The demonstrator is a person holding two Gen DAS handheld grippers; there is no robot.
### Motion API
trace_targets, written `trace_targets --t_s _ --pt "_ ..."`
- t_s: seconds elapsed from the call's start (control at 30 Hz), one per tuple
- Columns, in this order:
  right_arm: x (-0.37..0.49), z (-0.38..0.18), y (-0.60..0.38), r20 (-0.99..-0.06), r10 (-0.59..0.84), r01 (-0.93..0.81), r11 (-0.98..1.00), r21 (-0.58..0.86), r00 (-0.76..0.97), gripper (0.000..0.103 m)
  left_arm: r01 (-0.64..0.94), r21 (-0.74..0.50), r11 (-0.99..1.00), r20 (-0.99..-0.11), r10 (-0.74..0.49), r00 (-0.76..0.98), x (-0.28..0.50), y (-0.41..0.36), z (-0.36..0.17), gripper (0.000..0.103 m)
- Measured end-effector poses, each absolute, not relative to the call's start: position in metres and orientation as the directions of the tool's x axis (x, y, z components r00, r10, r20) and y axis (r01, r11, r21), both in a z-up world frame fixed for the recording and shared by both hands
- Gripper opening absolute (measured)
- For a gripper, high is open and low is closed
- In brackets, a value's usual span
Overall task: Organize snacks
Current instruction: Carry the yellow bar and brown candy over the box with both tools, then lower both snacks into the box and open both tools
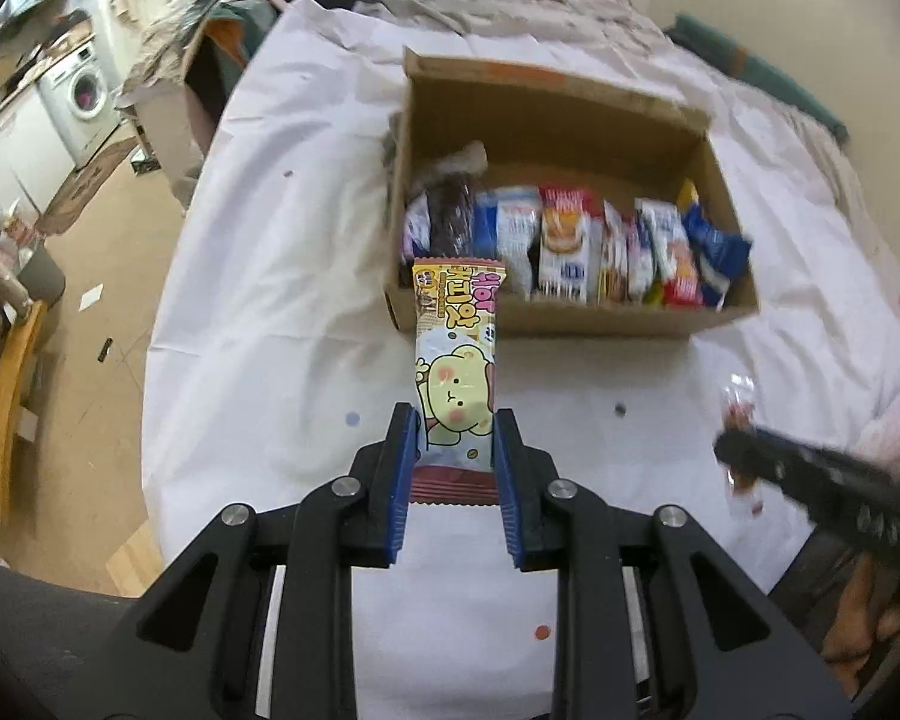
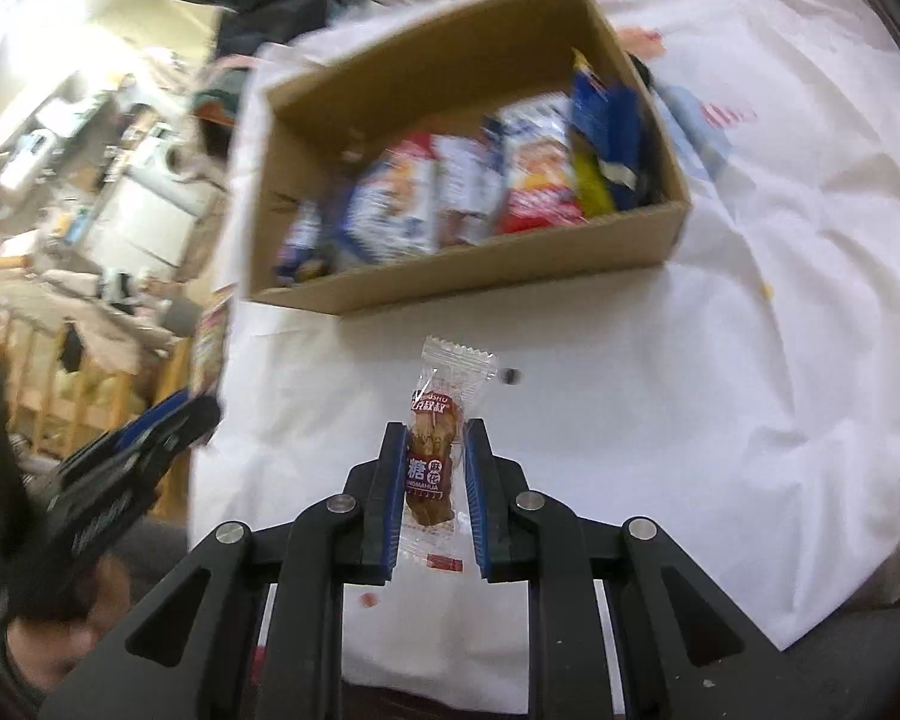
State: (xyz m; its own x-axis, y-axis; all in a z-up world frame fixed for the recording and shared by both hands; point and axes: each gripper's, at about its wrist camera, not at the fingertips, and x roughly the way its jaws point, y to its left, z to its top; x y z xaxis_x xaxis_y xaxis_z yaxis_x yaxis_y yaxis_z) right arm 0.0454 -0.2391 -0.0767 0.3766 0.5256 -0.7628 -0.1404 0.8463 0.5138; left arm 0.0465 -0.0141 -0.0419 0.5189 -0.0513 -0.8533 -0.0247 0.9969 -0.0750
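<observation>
Left gripper (image 1: 455,426): jaws clamped on the lower end of a bear-print snack packet (image 1: 457,369), which is held above the white-covered bench (image 1: 270,276). Right gripper (image 2: 433,441): jaws clamped on a clear-wrapped brown twist snack (image 2: 435,450). Beyond both, an open cardboard box (image 1: 570,318) stands on the bench, holding upright snack packets (image 1: 564,246).

Setting was a lived-in home. A front-loading washing machine (image 1: 84,93) stood by white cabinets (image 1: 15,150) at the far left; a wooden chair (image 1: 9,396) was beside a table under a white cloth (image 1: 270,252); a patterned rug (image 1: 90,180) lay on the floor.
</observation>
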Motion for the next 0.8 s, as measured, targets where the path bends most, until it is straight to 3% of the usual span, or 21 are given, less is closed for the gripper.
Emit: trace_targets --t_s 0.17,0.43,0.73,0.8 --pt "0.066 -0.048 -0.240 -0.705 0.557 -0.156 0.820 0.551 0.439 0.020 -0.027 -0.113 0.993 -0.829 -0.079 0.554 0.073 -0.009 -0.014 0.022" --pt "0.135 -0.021 -0.244 -0.700 0.530 -0.187 0.841 0.508 0.478 0.020 0.021 -0.114 0.993 -0.813 -0.106 0.572 0.142 -0.025 0.000 0.022" --pt "0.182 -0.053 -0.240 -0.690 0.542 -0.222 0.836 0.502 0.480 0.020 0.030 -0.072 0.997 -0.824 -0.076 0.562 0.184 -0.031 -0.035 0.022" --pt "0.187 -0.072 -0.244 -0.712 0.539 -0.154 0.832 0.533 0.450 0.020 0.025 -0.040 0.999 -0.832 -0.047 0.553 0.187 -0.032 -0.047 0.022"
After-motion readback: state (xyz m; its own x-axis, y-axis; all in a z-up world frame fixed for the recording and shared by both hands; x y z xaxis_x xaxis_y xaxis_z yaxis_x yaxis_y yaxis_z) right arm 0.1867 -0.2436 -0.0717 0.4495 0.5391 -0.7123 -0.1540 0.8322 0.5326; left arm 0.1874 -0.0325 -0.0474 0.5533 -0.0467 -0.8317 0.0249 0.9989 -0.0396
